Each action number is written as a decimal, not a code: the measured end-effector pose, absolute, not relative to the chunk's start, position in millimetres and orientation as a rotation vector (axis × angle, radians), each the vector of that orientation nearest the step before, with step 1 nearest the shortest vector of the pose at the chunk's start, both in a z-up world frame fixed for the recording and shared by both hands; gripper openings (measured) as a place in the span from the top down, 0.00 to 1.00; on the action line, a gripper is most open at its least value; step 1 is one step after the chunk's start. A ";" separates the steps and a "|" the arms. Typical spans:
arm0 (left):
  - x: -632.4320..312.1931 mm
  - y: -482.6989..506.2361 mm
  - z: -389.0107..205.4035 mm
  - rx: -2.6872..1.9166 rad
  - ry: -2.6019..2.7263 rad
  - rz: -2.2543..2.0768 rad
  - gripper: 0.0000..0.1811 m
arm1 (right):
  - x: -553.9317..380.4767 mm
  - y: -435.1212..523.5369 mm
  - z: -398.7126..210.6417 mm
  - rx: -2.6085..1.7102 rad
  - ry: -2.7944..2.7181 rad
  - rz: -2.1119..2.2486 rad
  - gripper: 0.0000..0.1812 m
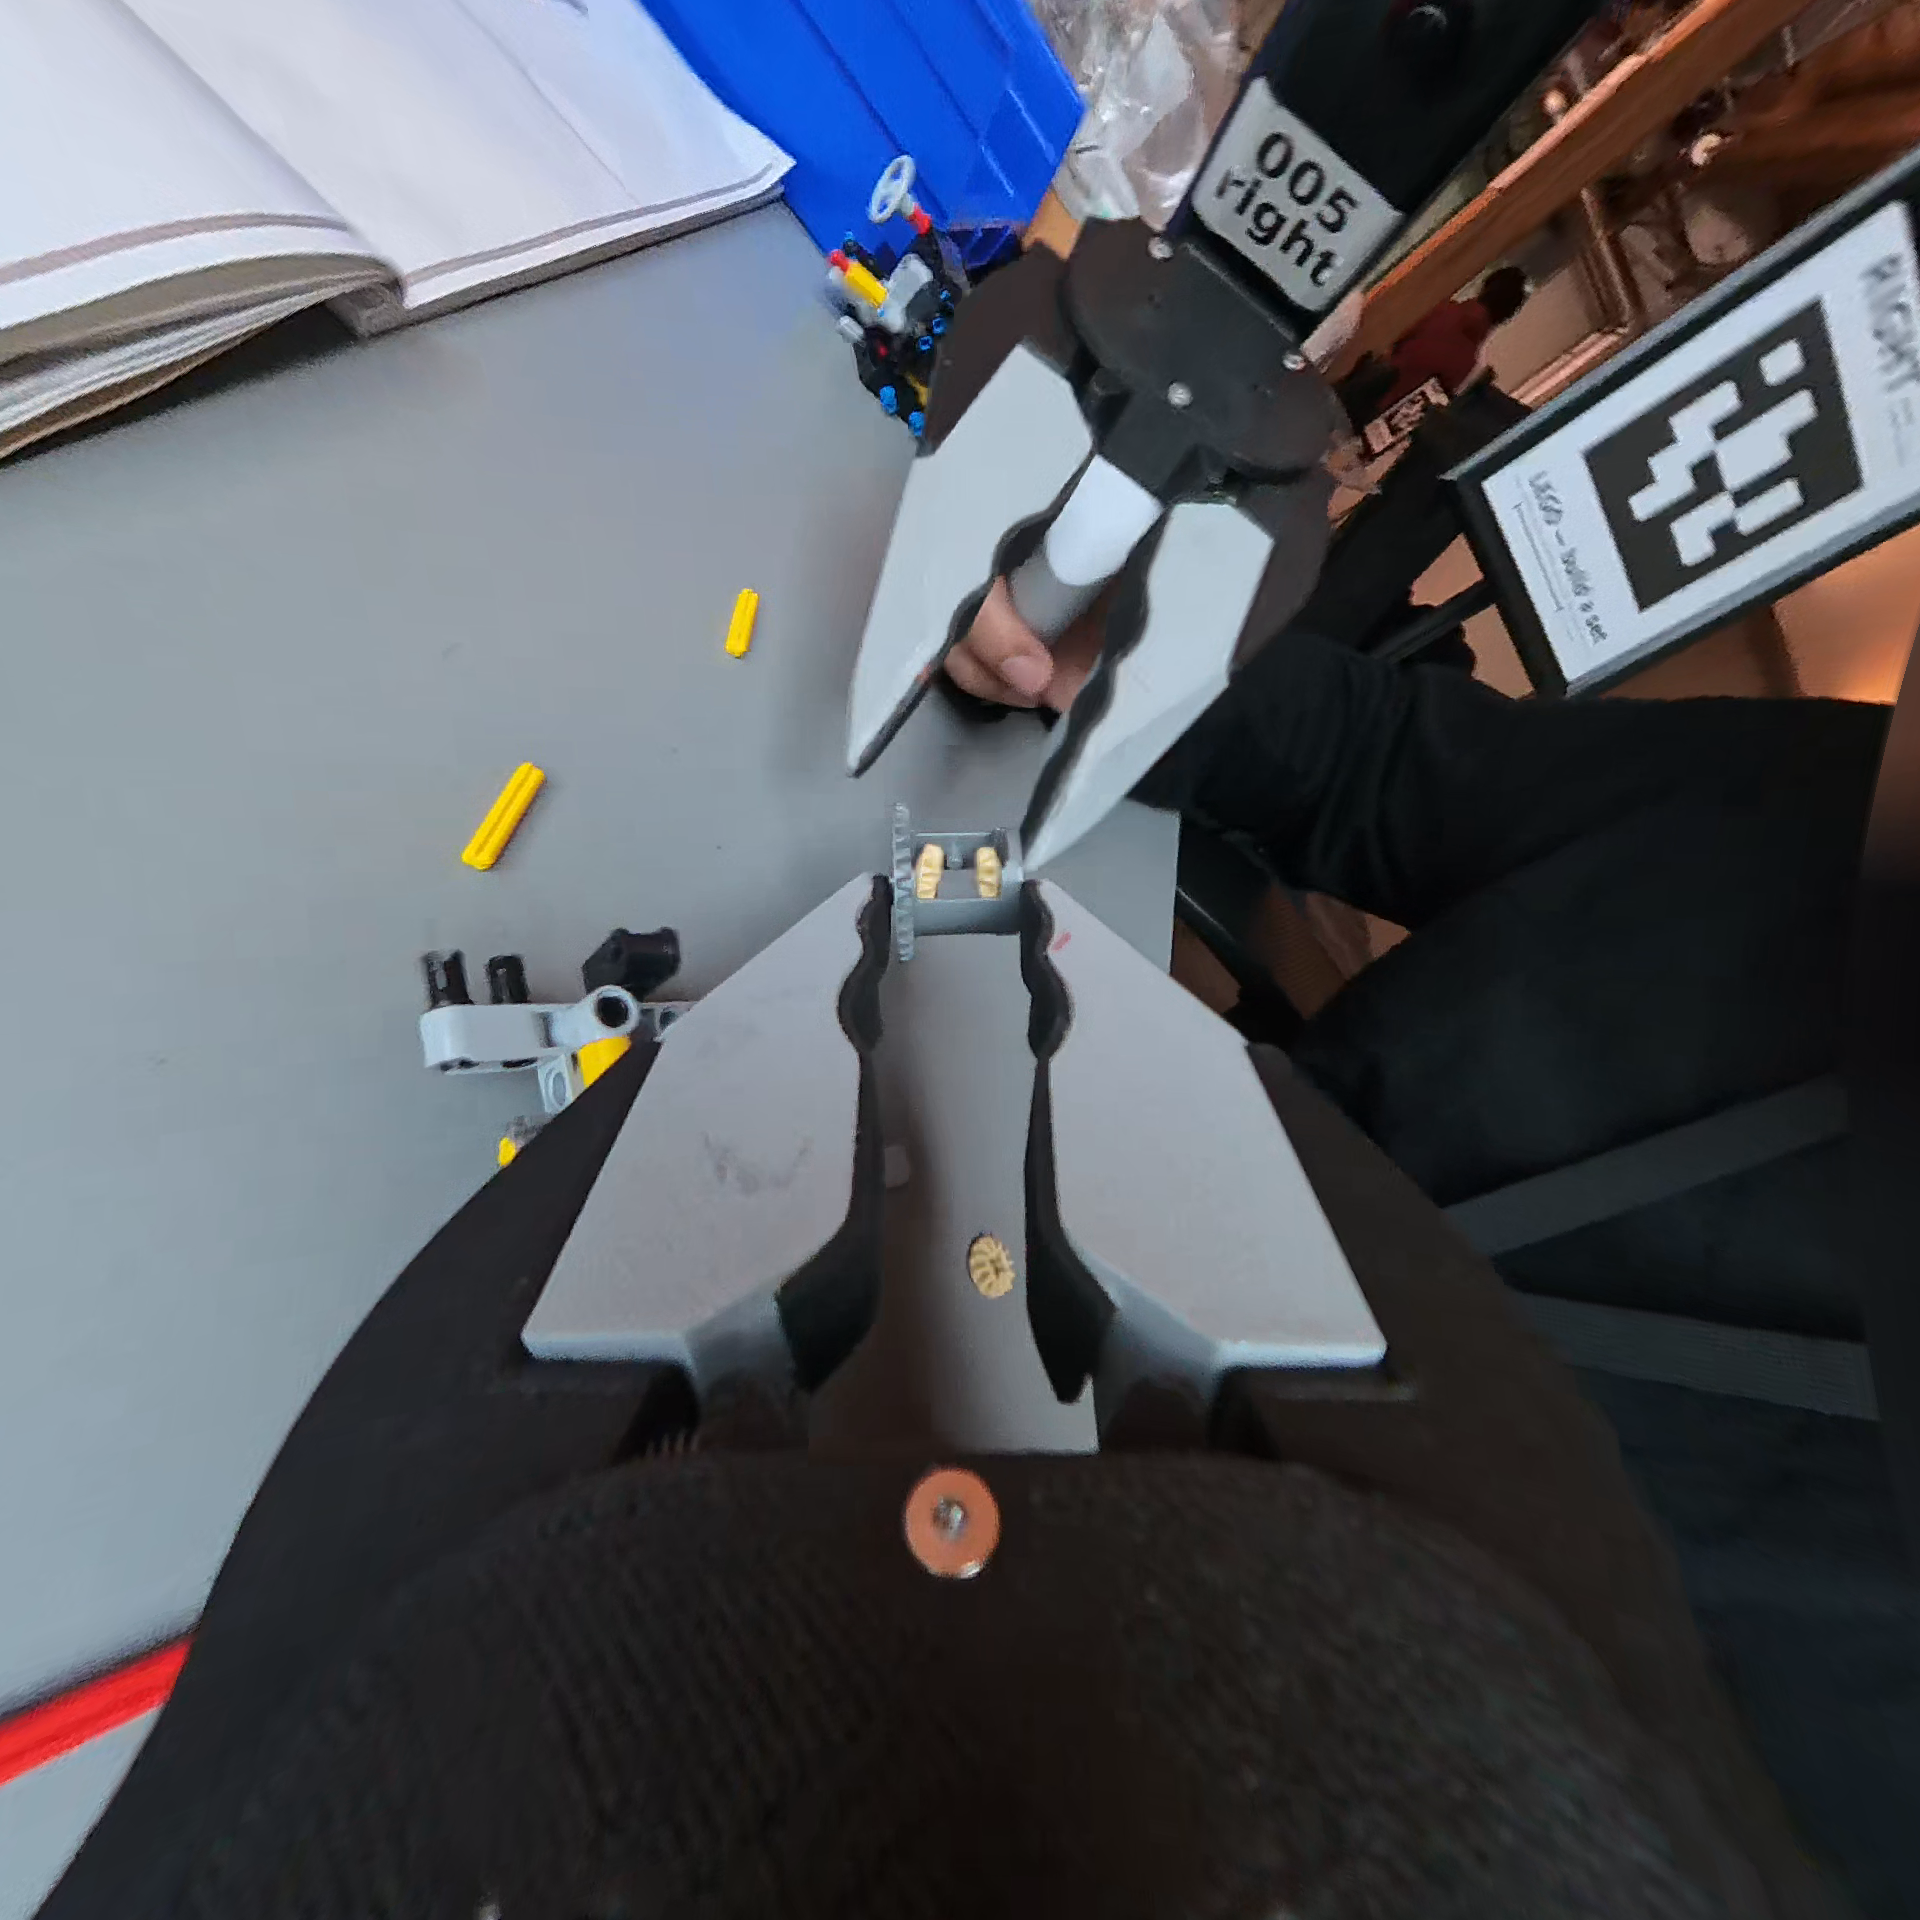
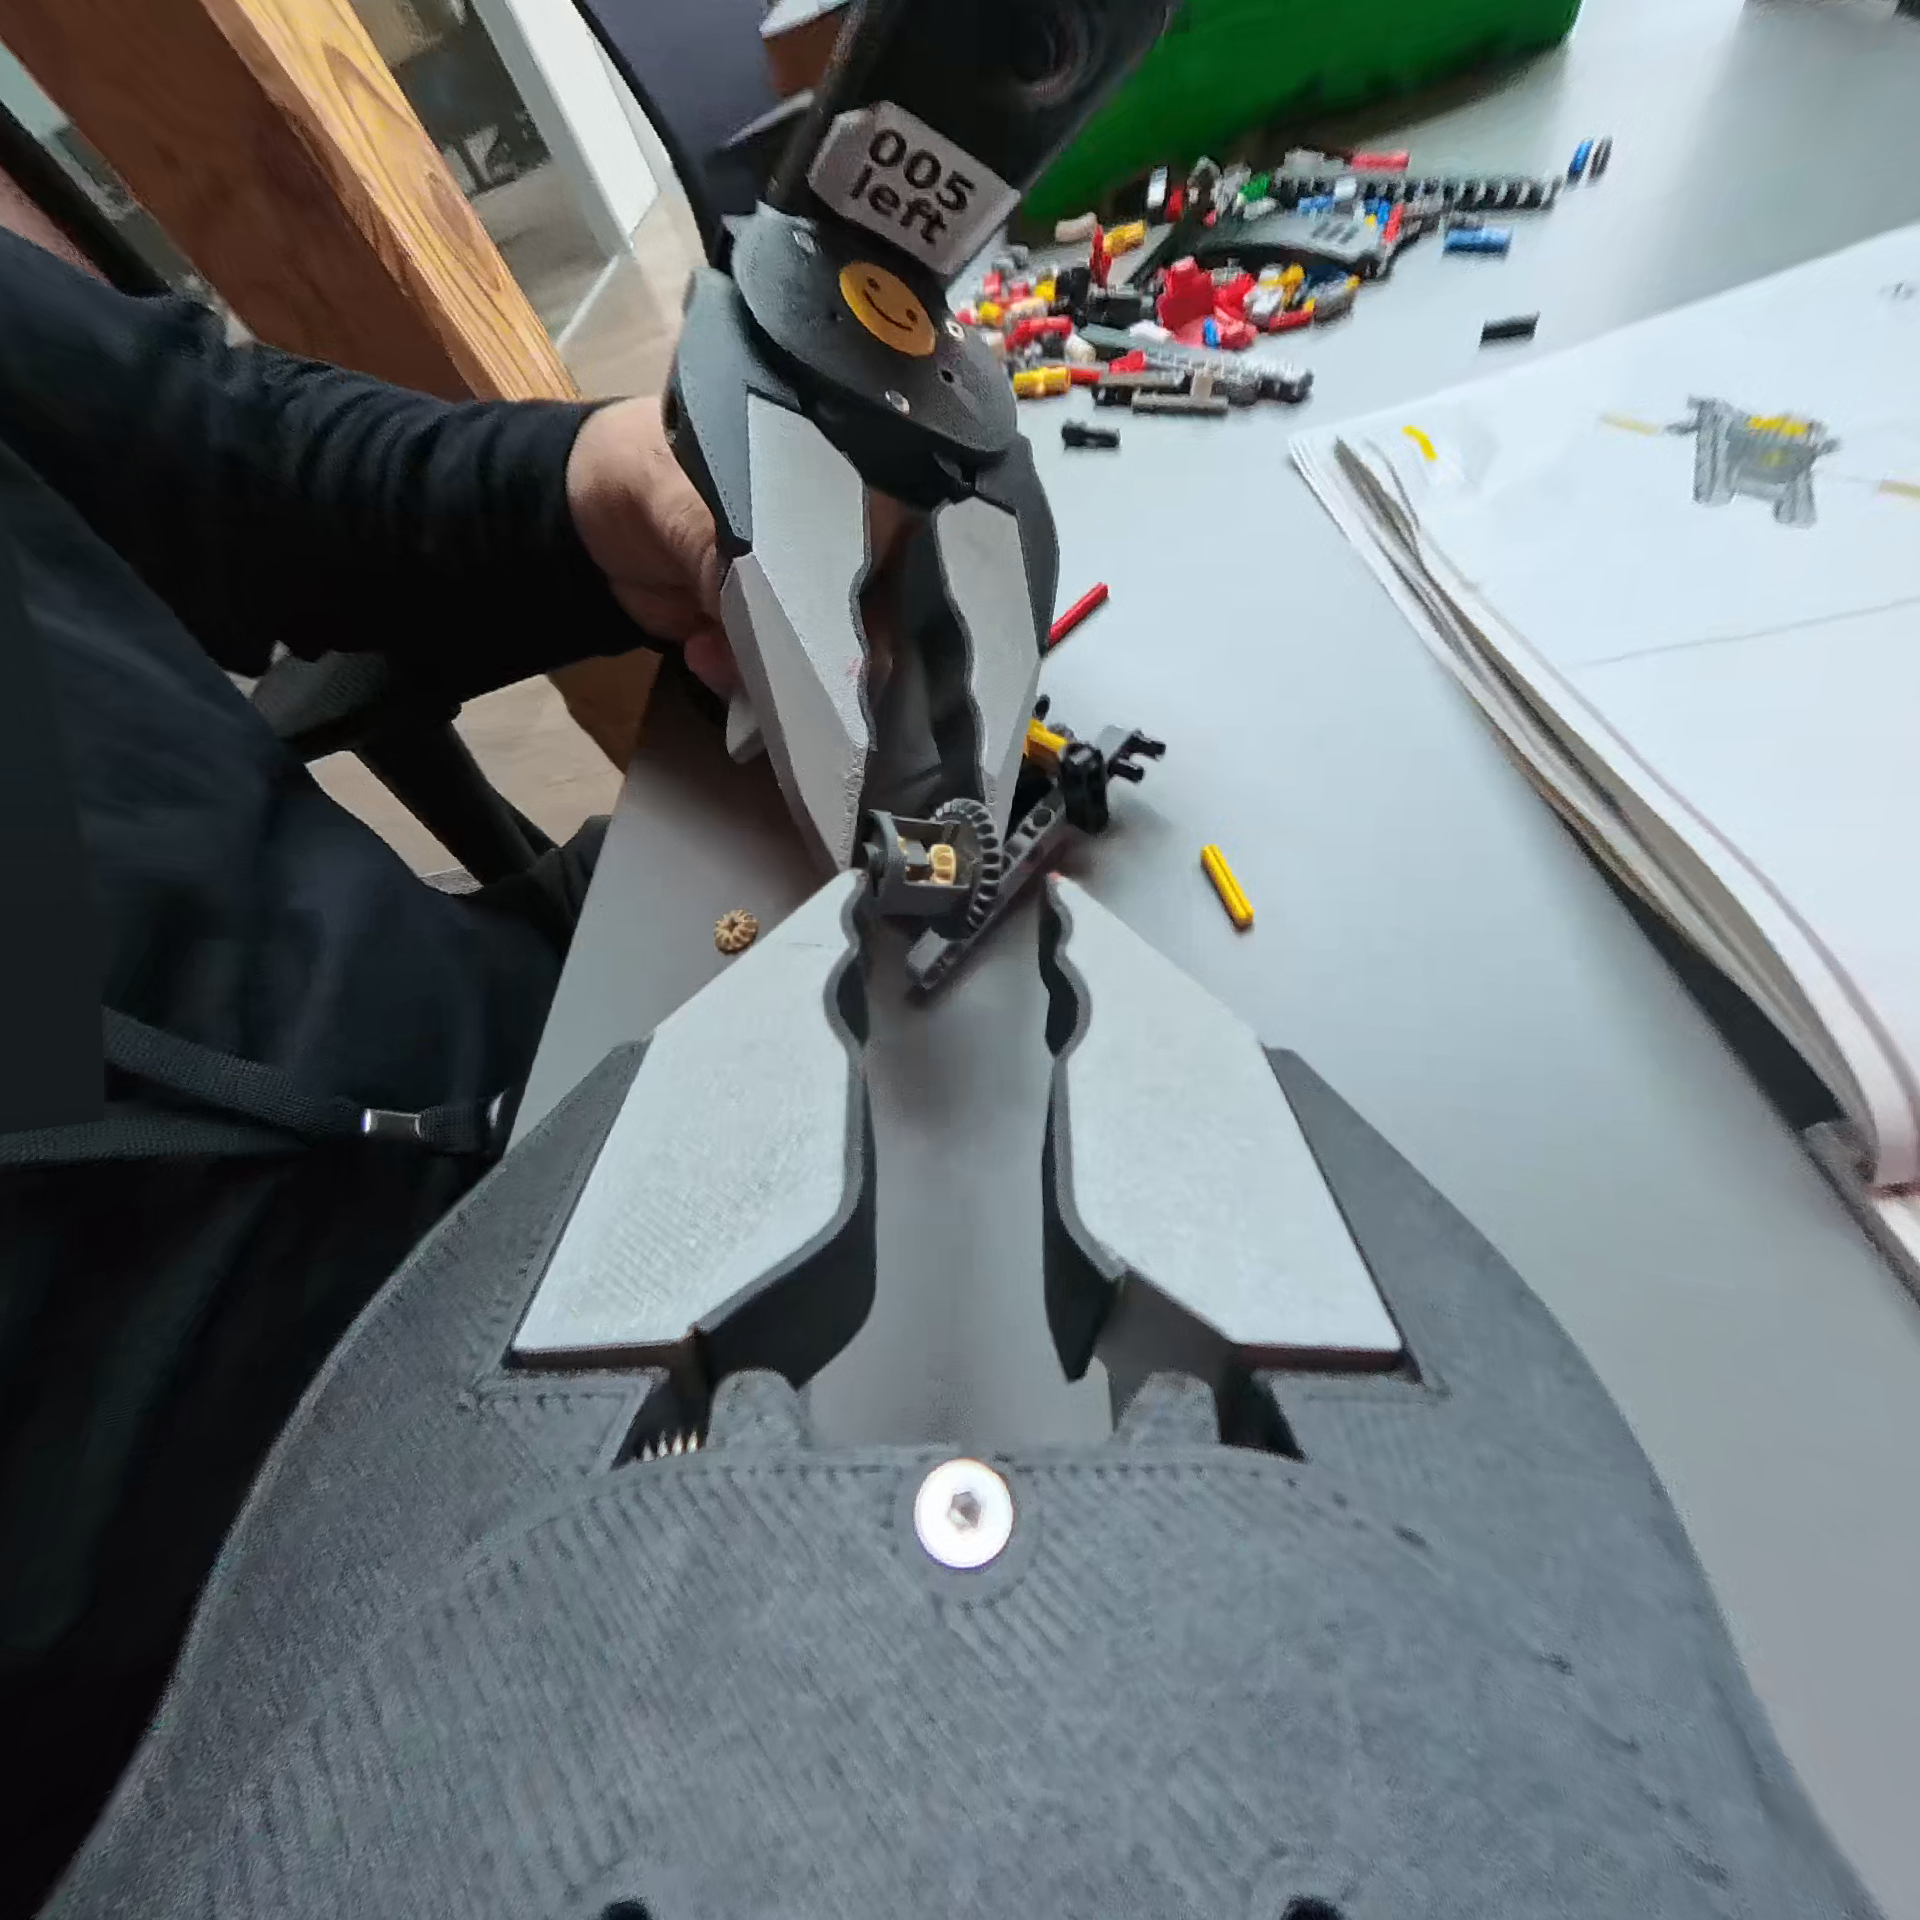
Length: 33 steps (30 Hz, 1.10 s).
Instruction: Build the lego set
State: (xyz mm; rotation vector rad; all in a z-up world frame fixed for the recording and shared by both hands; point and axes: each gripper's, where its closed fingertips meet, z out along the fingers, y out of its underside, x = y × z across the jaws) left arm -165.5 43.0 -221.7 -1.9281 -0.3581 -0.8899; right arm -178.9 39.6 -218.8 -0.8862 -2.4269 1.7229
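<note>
the left tool [image 1: 951, 888] pinches a small grey differential housing [image 1: 961, 883] between its two fingertips, lifted above the grey counter [image 1: 312, 675] close to the counter's near edge. the housing has a grey toothed ring at one end and two tan bevel gears [image 1: 956, 868] seated inside its frame. the right tool [image 1: 940, 805] comes in from the far side with its fingers spread and nothing between them; one fingertip [image 1: 1039, 842] sits right against the end of the housing opposite the toothed ring, the other hangs apart from it.

from the right wrist view the same housing [image 2: 920, 862] shows at the tip of the left tool [image 2: 914, 842], just beyond the gaping fingers of the right tool [image 2: 951, 888].

a loose tan gear [image 1: 992, 1265] lies on the counter under the left tool. beside it rests a partly built grey, black and yellow assembly [image 1: 551, 1018]. two yellow axles [image 1: 504, 816] lie farther out on the counter, well apart from each other. an open instruction booklet [image 1: 312, 156] lies at the far side, with a blue bin [image 1: 914, 114] beyond it and another small built section [image 1: 894, 301] in front of the bin. a heap of mixed loose pieces [image 2: 1226, 291] is spread on the counter near a green bin [image 2: 1299, 73]. a person's hands in black sleeves grip both tools.
</note>
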 end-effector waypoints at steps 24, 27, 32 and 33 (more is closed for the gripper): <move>-166.1 49.5 -207.0 -1.828 -0.348 -0.872 0.88 | -179.5 43.8 -189.5 -0.858 -2.336 1.893 0.87; -163.9 49.4 -213.6 -1.905 -0.278 -0.762 0.88 | -179.4 45.1 -200.9 -0.852 -2.387 1.788 0.84; -176.3 46.5 -216.2 -1.997 -0.005 -0.261 0.88 | -172.0 46.1 -193.9 -0.736 -2.387 1.792 0.77; -177.6 45.2 -217.1 -2.003 0.068 -0.157 0.88 | -172.4 48.3 -196.4 -0.722 -2.388 1.751 0.77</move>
